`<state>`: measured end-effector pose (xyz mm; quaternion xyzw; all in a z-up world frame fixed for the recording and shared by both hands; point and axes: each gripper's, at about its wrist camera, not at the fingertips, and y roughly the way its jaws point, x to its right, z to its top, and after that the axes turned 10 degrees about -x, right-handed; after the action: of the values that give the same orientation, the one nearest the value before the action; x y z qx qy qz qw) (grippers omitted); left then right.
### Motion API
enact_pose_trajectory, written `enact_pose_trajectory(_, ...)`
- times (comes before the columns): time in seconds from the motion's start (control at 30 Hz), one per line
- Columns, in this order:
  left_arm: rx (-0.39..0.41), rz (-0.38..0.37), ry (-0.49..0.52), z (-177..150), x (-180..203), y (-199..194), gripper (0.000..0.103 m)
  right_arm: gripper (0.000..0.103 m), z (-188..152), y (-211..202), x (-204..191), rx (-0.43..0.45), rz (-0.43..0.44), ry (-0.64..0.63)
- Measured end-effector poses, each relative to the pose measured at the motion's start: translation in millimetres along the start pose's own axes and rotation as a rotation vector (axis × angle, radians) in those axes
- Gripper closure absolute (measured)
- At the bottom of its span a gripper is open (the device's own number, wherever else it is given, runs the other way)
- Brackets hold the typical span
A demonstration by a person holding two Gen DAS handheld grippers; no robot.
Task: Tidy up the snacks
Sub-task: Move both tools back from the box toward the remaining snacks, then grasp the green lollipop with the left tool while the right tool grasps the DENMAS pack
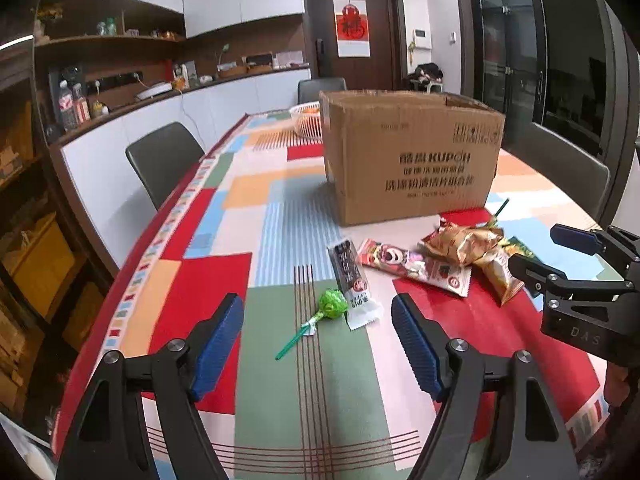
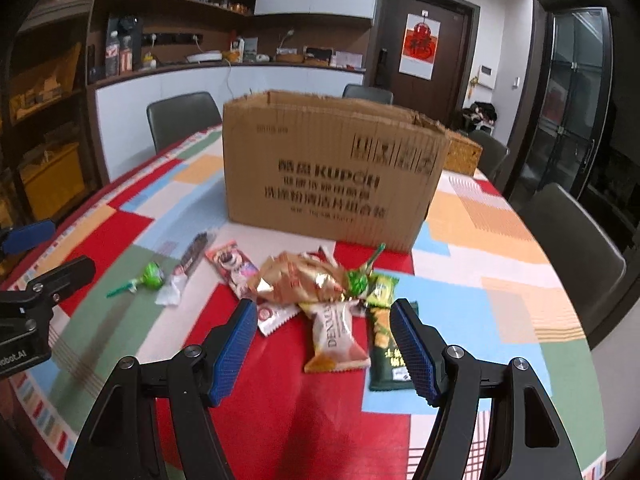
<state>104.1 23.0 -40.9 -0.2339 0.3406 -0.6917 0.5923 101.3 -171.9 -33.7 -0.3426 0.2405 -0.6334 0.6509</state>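
Observation:
An open cardboard box [image 1: 412,156] stands on the patchwork tablecloth; it also shows in the right wrist view [image 2: 332,172]. In front of it lie snacks: a green lollipop [image 1: 331,304], a black bar wrapper [image 1: 352,276], a red bear packet [image 1: 412,264] and a gold packet [image 1: 464,240]. My left gripper [image 1: 318,344] is open and empty just short of the lollipop. My right gripper [image 2: 324,348] is open and empty over a DENMA packet [image 2: 334,336] and beside a green packet [image 2: 386,344]. A second green lollipop [image 2: 358,278] lies on the pile.
A white basket [image 1: 306,120] sits behind the box on the left, a wicker box [image 2: 464,152] on the right. Dark chairs [image 1: 164,160] ring the table. The table edge [image 1: 132,256] runs along the left. The right gripper [image 1: 576,272] shows in the left wrist view.

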Motion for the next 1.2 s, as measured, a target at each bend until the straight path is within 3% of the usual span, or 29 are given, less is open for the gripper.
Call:
enact_pose_trajectory(0.53,-0.115,-0.055,0.039,12.2,2.4,63.8,0.057,0.034,1.6,45.3,8.4,-0.087,-0.004,0.059)
enact_pose_trajectory(0.7,-0.162,-0.079,0.025,12.7,0.0,76.3,0.066,0.04,0.3,54.5,9.2,-0.106,-0.006,0.064)
enact_pose_trajectory(1.0,-0.177,-0.088,0.01,15.9,-3.1,89.0,0.075,0.05,2.5,67.8,10.1,-0.132,-0.007,0.064)
enact_pose_trajectory(1.2,-0.181,-0.093,0.005,17.3,-2.4,92.0,0.076,0.059,3.0,72.4,9.6,-0.147,0.006,0.059)
